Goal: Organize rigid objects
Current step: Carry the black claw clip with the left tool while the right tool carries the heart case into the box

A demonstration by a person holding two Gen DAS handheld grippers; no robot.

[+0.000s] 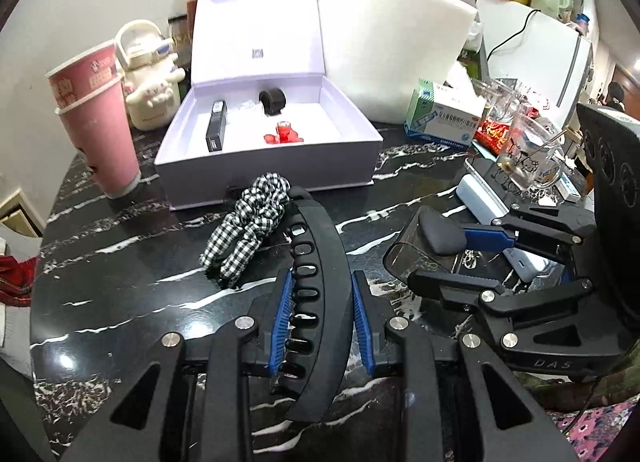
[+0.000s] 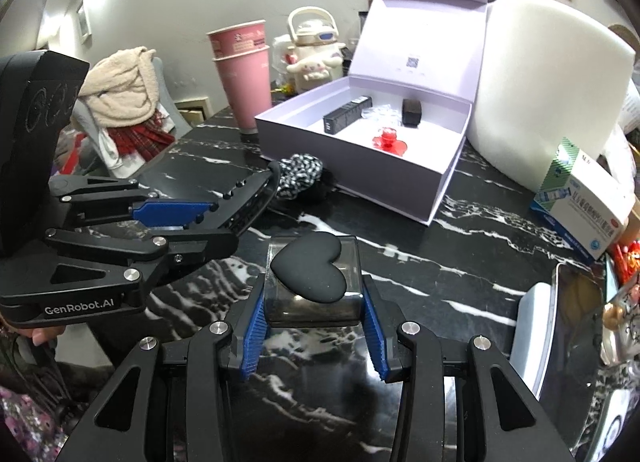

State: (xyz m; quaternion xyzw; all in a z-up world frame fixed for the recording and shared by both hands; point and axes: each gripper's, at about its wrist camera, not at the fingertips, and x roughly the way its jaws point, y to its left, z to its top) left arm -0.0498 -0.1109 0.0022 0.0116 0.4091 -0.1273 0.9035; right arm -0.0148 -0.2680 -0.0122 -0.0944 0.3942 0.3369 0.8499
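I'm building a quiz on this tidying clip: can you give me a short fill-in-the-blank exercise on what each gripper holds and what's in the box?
1. The left gripper is shut on a black ____ clip.
2. The right gripper holds a clear case with a black ____-shaped piece on top.
3. In the open box, the bright red item lies beside a ____ rectangular tube.

Missing words: hair; heart; black

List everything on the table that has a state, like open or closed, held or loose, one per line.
Lavender gift box: lid open, items inside.
Black hair clip: held in left gripper.
Clear case with black heart: held in right gripper.
Checked scrunchie: loose on table.
Pink paper cups: stacked, upright.
Medicine box: closed.
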